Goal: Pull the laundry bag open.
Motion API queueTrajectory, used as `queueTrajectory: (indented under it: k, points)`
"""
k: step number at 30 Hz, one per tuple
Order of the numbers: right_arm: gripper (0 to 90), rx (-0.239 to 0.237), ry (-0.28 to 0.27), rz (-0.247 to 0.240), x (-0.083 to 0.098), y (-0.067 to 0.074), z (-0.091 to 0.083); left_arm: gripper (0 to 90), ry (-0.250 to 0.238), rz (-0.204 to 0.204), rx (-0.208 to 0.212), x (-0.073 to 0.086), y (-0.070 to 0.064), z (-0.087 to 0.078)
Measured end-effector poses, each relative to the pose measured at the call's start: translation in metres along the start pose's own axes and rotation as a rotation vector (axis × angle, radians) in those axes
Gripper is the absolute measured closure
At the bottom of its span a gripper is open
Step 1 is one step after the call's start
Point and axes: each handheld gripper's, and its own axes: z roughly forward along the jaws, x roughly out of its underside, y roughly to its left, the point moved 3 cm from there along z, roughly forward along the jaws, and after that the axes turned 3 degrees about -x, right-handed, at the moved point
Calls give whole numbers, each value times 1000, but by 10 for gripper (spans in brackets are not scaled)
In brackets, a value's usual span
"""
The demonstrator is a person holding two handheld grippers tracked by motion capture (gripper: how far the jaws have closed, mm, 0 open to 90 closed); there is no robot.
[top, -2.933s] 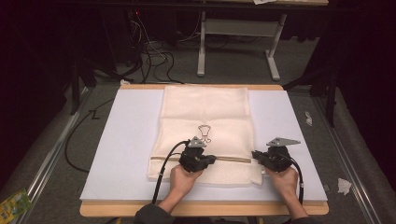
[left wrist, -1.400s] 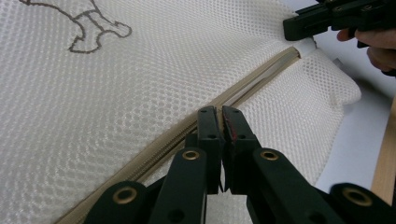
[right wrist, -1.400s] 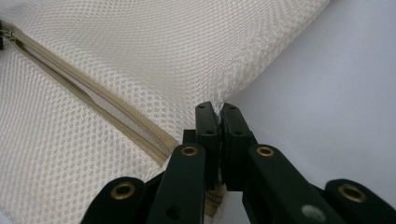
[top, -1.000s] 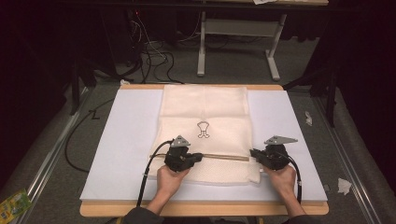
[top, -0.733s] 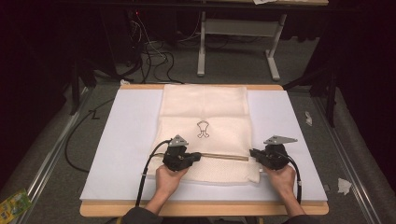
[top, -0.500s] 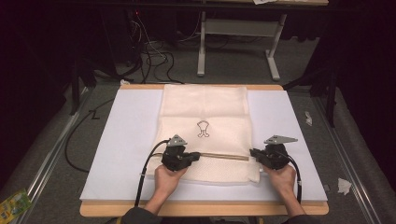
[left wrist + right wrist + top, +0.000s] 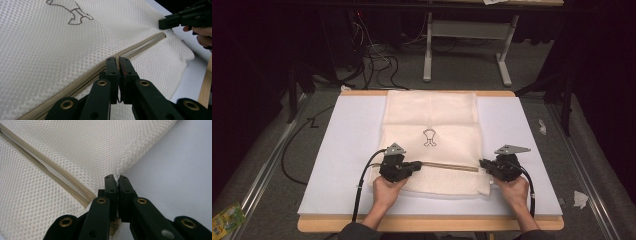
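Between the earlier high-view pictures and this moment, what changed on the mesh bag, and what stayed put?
The left hand-held gripper slid leftward along the tan zipper of the cream mesh laundry bag, opening it further, jaws shut at the slider. The right hand-held gripper stayed clamped on the bag's right edge; the bag itself stayed flat on the white board.

A wooden table [image 7: 427, 223] carries a white board [image 7: 337, 150] that covers nearly all of its top. A cream mesh laundry bag [image 7: 432, 115] lies flat on the board's middle, its far edge at the table's far rim.
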Motion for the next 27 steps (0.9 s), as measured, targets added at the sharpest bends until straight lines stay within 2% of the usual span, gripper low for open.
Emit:
queueTrajectory:
  k: [18,27]
  points:
    - [887,1,1,3,0,-1,1,870,-21,-13,-10,0,7,-11]
    - [887,5,7,0,1,-2,2,870,-34,-24,-33,0,15,-22]
